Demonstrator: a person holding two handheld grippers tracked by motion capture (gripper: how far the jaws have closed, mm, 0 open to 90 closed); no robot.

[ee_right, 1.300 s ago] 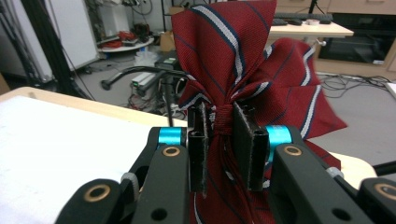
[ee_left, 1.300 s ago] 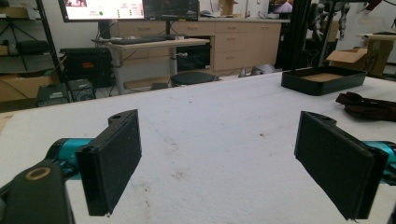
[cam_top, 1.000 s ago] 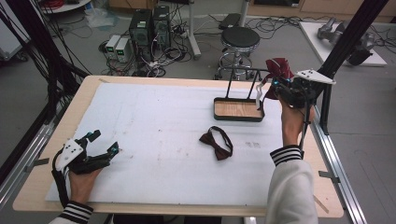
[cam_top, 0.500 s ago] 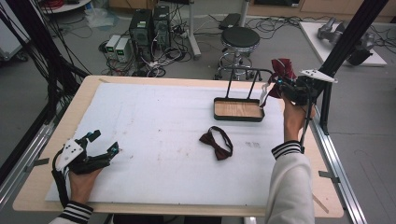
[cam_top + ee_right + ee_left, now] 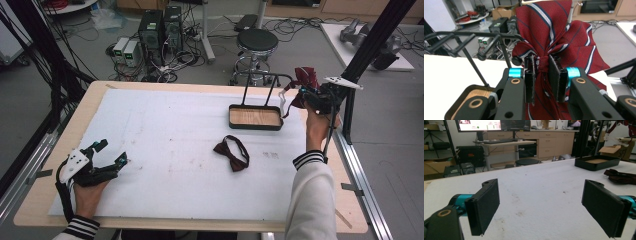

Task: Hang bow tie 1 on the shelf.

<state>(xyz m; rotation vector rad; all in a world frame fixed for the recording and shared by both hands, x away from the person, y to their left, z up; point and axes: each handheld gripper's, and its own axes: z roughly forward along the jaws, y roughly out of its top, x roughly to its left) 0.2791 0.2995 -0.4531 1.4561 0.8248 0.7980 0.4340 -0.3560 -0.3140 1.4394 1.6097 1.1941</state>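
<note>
The right gripper (image 5: pixel 541 66) is clamped on the knot of a red striped bow tie (image 5: pixel 554 32), held above the table's right edge beside the black rack (image 5: pixel 256 116) with its wooden tray. A dark bow tie (image 5: pixel 231 153) lies on the white mat (image 5: pixel 165 150). The left gripper (image 5: pixel 541 207) is spread wide, nothing between its jaws.

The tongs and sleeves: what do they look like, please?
Both tongs, left and right, have black bodies, flat black padded jaws, turquoise rings and brass-coloured rivets. A pale three-cornered plate tops each, and a black cable trails down. The sleeves are white with dark-striped cuffs.
</note>
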